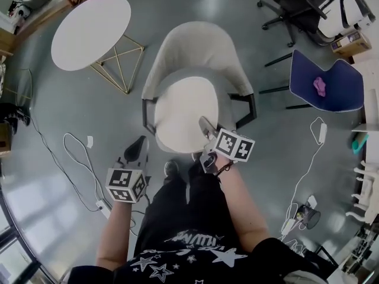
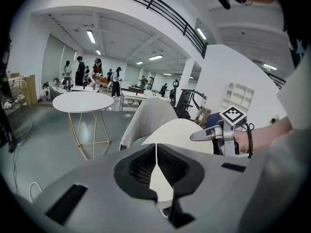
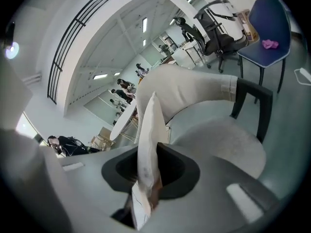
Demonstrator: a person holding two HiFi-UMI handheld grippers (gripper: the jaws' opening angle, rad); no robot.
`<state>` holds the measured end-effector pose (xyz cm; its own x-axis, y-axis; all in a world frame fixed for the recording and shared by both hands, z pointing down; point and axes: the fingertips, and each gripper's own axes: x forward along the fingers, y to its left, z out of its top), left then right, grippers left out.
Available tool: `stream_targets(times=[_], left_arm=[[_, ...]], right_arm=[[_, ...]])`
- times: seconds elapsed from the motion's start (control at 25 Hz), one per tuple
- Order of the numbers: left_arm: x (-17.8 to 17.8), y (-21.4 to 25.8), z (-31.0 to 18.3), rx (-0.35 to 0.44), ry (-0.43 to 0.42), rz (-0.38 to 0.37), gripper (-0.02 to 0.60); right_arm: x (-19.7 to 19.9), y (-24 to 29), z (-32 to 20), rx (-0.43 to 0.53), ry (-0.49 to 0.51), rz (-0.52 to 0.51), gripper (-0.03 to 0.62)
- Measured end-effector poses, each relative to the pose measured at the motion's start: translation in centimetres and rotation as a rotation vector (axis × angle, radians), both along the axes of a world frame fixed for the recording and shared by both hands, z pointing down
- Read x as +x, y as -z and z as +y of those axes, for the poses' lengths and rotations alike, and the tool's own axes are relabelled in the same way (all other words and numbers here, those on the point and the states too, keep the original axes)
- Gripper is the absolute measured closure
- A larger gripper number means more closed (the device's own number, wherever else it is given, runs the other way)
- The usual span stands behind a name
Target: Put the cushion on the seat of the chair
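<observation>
Chair [image 1: 198, 46] first: pale upholstered shell on dark legs, straight ahead of me. A white round table [image 1: 90, 23] stands off to its left and a blue chair [image 1: 325, 81] well off to the right. Neither is in the way.

Cushion [image 1: 186, 111]: a white, flat, rounded pad hanging between my two grippers. From the head view it covers most of the seat area. The right gripper view shows the grey seat [image 3: 218, 140] bare and apart from the pad, so I judge it's above the seat, not down yet.

Left gripper [image 1: 137, 147]: jaws pinched almost fully together on the thin near-left edge of the cushion, with a sliver of white fabric running between them. Right gripper [image 1: 206, 126]: jaws at a narrow gap, clamped on the thicker near-right edge, with the fabric bunched between them. The pad reads edge-on in that gripper's view, so I think that side is tilted.

Step in hand, as I see it, is the lowering. To do it well:
- Level the right side so the pad lies flat before it touches.
- Bring both grippers down evenly, so one corner doesn't land first and fold.
- Push the far edge in toward the backrest and centre the pad between the shell's sides.
- Let go only once the seat takes the weight, then pull both grippers back toward me so the edge doesn't drag.

Main risk: the pad lands skewed or overhangs the front.
</observation>
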<state>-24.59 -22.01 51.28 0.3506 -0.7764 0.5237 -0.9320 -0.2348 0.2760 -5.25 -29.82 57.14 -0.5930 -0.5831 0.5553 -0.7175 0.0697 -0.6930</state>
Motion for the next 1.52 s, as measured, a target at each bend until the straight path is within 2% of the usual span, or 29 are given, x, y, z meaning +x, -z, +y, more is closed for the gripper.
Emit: stream_targets(times=[0.12, 0.48, 0.72, 0.92, 1.16, 1.32, 1.52], left_arm=[[1.2, -0.8, -0.4, -0.027, -0.012, -0.007, 0.568], [6.6, -4.8, -1.9, -0.112, -0.028, -0.034, 0.568], [10.2, -7.0, -3.9, -0.109, -0.056, 0.006, 0.568], [12.2, -9.6, -4.7, -0.143, -0.06, 0.004, 0.568], [13.9, -13.1, -4.5, -0.195, -0.072, 0.007, 0.568], [14.5, -14.6, -4.5, -0.217, -0.064, 0.014, 0.568], [14.5, -15.1, -4.5, -0.22, -0.062, 0.026, 0.568]], right_arm=[[0.4, -2.3, -0.4, -0.036, -0.01, -0.011, 0.533], [6.7, -8.6, -1.9, -0.052, 0.043, 0.108, 0.53], [9.7, -12.6, -3.0, -0.072, 0.063, 0.145, 0.519], [12.2, -16.6, -3.2, -0.105, 0.054, 0.239, 0.487], [14.2, -19.9, -3.4, -0.138, 0.04, 0.286, 0.452], [15.2, -21.5, -3.6, -0.151, 0.062, 0.342, 0.397], [16.1, -23.1, -3.1, -0.208, 0.071, 0.36, 0.344]])
